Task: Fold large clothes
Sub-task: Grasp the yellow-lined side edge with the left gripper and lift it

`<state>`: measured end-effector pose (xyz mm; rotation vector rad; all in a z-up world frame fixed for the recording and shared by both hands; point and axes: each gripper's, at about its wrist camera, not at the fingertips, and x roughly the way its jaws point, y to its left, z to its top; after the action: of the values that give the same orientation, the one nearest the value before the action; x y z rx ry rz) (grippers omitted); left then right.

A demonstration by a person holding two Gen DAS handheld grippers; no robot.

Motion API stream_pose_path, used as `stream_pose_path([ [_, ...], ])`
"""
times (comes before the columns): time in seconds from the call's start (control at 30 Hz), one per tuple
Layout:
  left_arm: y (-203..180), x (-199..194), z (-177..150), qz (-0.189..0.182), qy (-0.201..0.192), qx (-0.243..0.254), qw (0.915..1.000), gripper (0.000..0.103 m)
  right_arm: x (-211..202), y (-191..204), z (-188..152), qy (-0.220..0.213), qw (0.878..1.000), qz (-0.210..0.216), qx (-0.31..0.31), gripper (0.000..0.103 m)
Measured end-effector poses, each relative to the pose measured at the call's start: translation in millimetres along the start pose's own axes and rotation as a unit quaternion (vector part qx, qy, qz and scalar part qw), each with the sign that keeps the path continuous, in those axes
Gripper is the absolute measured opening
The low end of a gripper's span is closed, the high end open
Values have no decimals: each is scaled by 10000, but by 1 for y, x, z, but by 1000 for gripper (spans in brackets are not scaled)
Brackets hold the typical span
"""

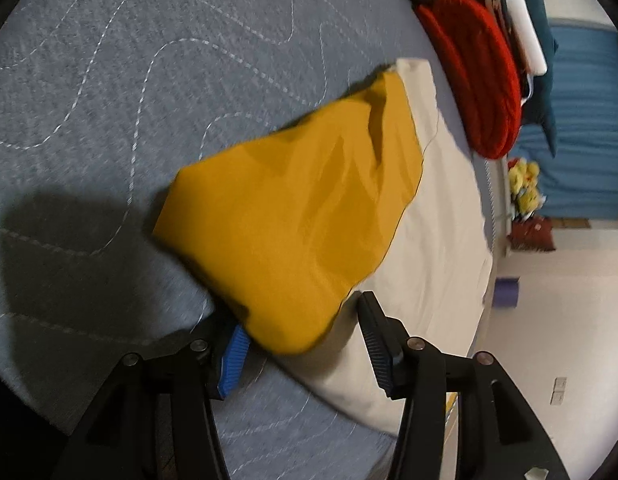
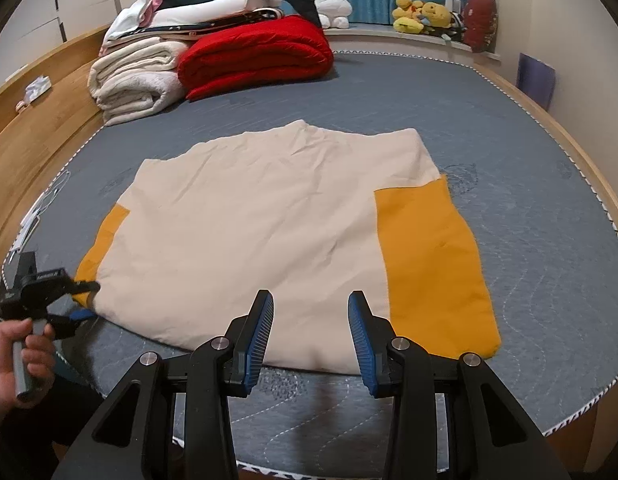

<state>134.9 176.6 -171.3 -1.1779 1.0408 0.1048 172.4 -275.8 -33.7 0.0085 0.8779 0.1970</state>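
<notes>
no readable text, labels or numbers anywhere

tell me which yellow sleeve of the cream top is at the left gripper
The narrow yellow sleeve on the left edge of the cream top; the left gripper sits at its cuff. The wider sleeve lies flat, untouched.

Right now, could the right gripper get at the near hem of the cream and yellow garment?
Probably yes. The right gripper hangs open just above the garment's near hem on the mattress, with nothing between them. The left gripper works the far left corner.
</notes>
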Motion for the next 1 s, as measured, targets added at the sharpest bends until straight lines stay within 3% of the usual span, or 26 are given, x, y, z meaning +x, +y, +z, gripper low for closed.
stream_pose_path([
  [0.3,-17,18,7,-265,-648,52,9975,49,2,10,-1,-36,9993,229,-288,39],
  [0.47,-31,23,10,-311,-663,196,9971,16,8,20,0,35,9986,398,-347,39],
  [0.73,-67,-31,4,-365,-941,934,9905,11,27,62,6,166,9954,865,-374,36],
  [0.87,-75,-61,4,-46,-1006,1199,9877,11,40,93,10,273,9917,1146,-511,33],
  [1.0,-81,-102,3,312,-1154,1613,9796,11,59,125,12,520,9853,1474,-692,32],
])
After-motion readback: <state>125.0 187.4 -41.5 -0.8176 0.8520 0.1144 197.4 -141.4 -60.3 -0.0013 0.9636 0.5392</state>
